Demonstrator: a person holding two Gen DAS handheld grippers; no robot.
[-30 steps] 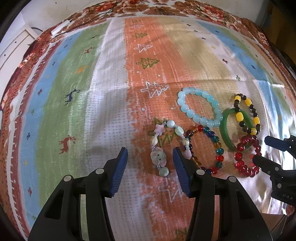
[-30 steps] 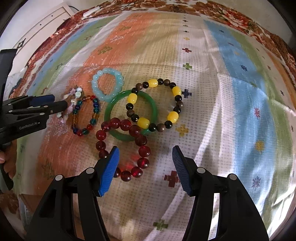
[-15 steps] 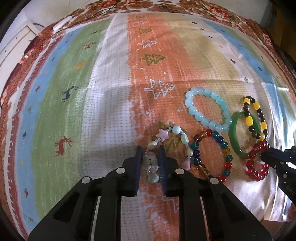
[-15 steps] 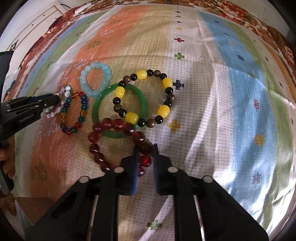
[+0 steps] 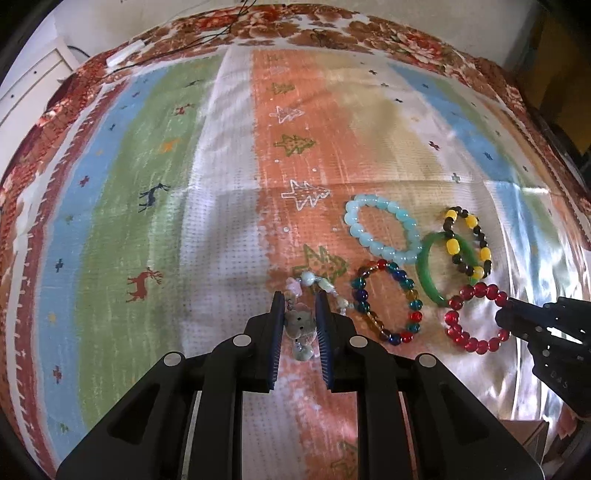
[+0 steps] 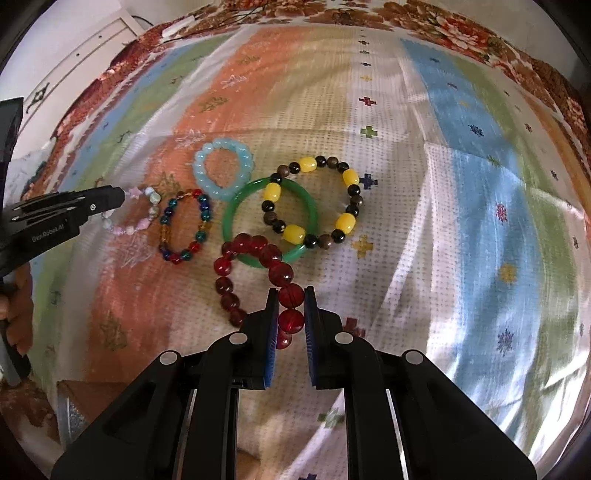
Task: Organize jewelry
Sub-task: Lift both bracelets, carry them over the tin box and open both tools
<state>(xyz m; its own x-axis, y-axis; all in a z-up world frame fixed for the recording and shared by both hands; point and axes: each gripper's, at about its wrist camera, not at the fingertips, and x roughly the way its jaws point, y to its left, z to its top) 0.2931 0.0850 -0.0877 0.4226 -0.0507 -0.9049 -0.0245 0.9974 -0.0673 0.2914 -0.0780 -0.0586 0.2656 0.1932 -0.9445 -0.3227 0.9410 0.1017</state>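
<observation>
Several bracelets lie on a striped cloth (image 5: pixel 221 184). My left gripper (image 5: pixel 300 325) is shut on the pastel charm bracelet (image 5: pixel 301 325), at the left end of the group; it also shows in the right wrist view (image 6: pixel 142 221). My right gripper (image 6: pixel 290 306) is shut on the red bead bracelet (image 6: pixel 258 254), which also shows in the left wrist view (image 5: pixel 476 317). Between them lie a multicolour glass bead bracelet (image 5: pixel 388 299), a pale blue bead bracelet (image 5: pixel 382 229), a green bangle (image 6: pixel 269 221) and a yellow-and-dark bead bracelet (image 6: pixel 314 203) overlapping the bangle.
The cloth has a floral brown border (image 5: pixel 332 33) at the far edge. A white cabinet (image 6: pixel 74 66) stands beyond the left side. The table's near edge and a cardboard box (image 6: pixel 85 402) show at the lower left of the right wrist view.
Both grippers went from open to shut, the left on the pastel charm bracelet, the right on the red bead bracelet. Both bracelets have shifted slightly with the grippers.
</observation>
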